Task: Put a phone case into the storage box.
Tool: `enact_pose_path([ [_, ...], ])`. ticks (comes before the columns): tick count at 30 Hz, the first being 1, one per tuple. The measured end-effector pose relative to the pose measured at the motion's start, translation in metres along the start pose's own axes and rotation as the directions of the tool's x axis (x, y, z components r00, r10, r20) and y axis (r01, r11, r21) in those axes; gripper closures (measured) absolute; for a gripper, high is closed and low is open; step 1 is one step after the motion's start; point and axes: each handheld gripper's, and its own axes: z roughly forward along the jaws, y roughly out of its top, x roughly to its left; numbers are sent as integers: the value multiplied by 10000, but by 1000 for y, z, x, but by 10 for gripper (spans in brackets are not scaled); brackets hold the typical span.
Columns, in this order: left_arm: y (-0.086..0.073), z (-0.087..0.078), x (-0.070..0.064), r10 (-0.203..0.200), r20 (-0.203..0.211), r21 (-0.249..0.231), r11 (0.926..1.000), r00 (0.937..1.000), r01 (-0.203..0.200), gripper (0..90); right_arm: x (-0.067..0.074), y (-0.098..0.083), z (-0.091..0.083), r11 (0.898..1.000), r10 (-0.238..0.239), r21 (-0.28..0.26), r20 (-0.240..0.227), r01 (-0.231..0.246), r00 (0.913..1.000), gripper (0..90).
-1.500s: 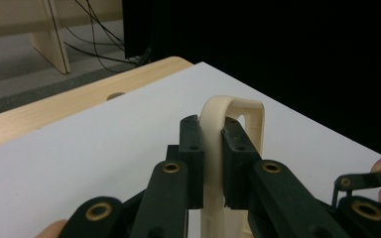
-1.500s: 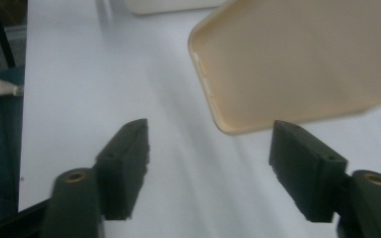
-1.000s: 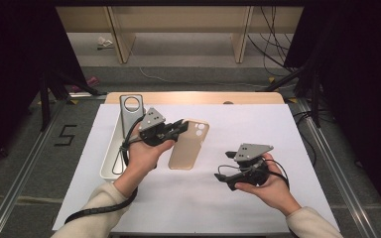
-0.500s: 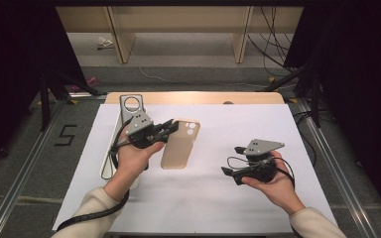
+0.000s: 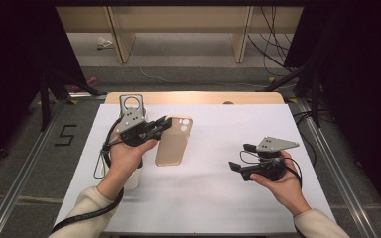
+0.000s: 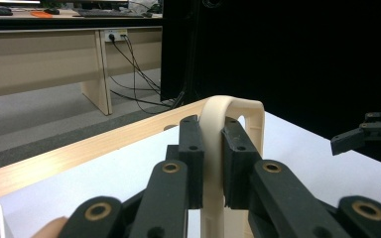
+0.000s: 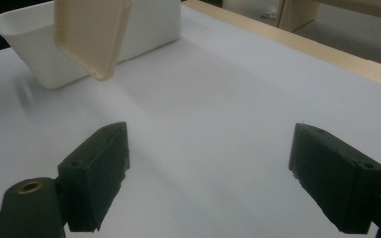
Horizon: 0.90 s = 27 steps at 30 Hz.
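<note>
Phone case (image 5: pixel 174 141): beige, left of centre in the high view, held over the white sheet (image 5: pixel 213 208).
Left gripper (image 6: pixel 212 158): jaws clamped on the case's edge.
Right gripper (image 5: pixel 241 157): lower right, jaws spread wide, nothing between.
White tray (image 7: pixel 149 25): behind the case, upper left in the right gripper view.

White tray (image 5: pixel 129 178) (left edge) on white-covered table (image 5: pixel 218 198).

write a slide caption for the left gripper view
Left gripper clamps the rim of a beige phone case above the white table.
</note>
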Motion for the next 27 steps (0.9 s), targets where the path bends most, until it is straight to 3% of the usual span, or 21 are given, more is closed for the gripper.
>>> enact_pose_path([
  [27, 20, -16, 21, 113, -443, -417, 9990, 9990, -132, 811, -6, -4, -5, 9970, 691, -355, 234, -682, 9973, 166],
])
